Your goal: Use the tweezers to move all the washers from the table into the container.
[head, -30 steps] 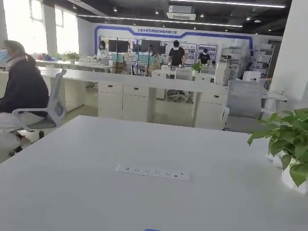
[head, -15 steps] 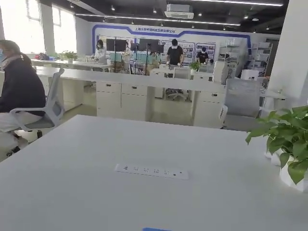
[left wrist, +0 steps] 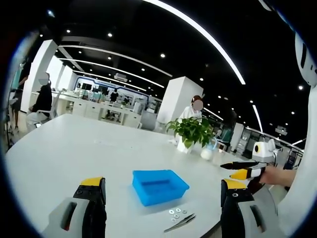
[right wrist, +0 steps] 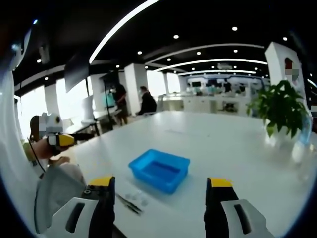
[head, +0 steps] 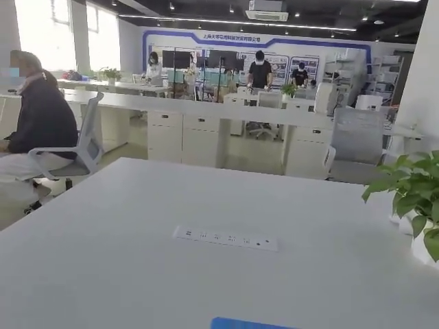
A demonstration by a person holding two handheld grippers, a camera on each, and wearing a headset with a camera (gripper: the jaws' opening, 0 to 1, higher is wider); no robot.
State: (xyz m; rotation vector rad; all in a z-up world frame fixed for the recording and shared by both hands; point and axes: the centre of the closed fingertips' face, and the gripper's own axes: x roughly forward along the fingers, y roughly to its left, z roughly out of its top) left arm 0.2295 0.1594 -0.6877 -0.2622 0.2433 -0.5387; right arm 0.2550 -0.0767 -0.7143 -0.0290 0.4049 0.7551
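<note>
A blue rectangular container (left wrist: 159, 186) stands on the white table, and its far rim (head: 243, 323) peeks in at the bottom of the head view. In the left gripper view several small washers (left wrist: 177, 213) lie just in front of it, with metal tweezers (left wrist: 179, 222) beside them. My left gripper (left wrist: 163, 210) hovers above the table edge, open and holding nothing. The right gripper view shows the container (right wrist: 159, 170), the tweezers (right wrist: 129, 203) and the washers (right wrist: 139, 198) from the other side. My right gripper (right wrist: 159, 203) is open and bare too.
A white power strip (head: 226, 238) lies mid-table. A potted plant (head: 411, 188) stands at the table's right edge, with a small cup (left wrist: 206, 153) near it. A person (head: 38, 127) sits on a chair at the left. Desks and people fill the office behind.
The head camera has shifted a little, so more of the blue container's rim shows at the bottom. Nothing on the table has moved.
</note>
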